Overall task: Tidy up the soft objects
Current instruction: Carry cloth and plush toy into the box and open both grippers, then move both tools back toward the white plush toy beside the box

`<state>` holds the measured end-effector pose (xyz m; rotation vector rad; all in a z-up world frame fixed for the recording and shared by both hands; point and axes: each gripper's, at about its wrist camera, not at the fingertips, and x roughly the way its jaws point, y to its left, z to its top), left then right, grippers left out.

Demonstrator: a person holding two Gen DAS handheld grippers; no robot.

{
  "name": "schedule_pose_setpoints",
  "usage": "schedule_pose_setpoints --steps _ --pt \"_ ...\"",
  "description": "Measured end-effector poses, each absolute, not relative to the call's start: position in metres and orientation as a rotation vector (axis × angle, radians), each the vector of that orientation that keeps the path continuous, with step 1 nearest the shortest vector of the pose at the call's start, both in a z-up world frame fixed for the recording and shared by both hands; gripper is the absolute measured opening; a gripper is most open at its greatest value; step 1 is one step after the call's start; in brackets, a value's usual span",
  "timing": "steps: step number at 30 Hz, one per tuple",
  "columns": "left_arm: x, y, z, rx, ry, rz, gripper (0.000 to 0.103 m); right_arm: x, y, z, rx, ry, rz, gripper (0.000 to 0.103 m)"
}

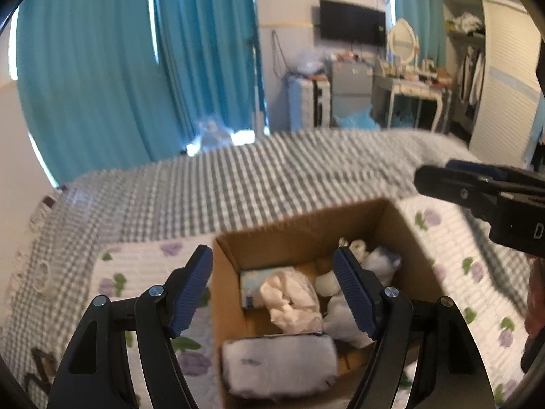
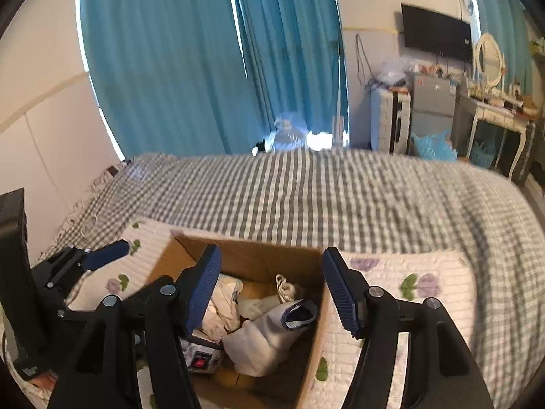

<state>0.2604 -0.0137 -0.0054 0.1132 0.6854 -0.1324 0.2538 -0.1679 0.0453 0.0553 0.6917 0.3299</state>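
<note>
My left gripper [image 1: 272,293] and right gripper [image 2: 269,293]: both spread, empty, poised above cardboard box [image 1: 306,225] on bed. Soft objects [image 1: 293,293] lie inside, directly ahead-below; left nearer.

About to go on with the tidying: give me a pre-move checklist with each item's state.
1. Left hand-held gripper open, nothing in it: ok.
2. Right hand-held gripper open, nothing in it: ok.
3. Cardboard box open at the top: ok.
4. Soft items in the box, such as the white cloth: ok.
5. Space left in the box: cannot tell.
6. More soft objects waiting on the bed: cannot tell.
</note>
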Motion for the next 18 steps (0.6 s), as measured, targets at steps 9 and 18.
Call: schedule_pose_setpoints --steps 9,18 --pt "0.170 -0.008 0.103 0.084 0.432 -0.086 0.076 0.164 -0.190 0.144 0.018 0.546 0.306 0.081" --pt "0.097 -0.001 0.164 0.055 0.282 -0.067 0.083 0.089 -0.207 0.190 -0.007 0.522 0.309 0.092"
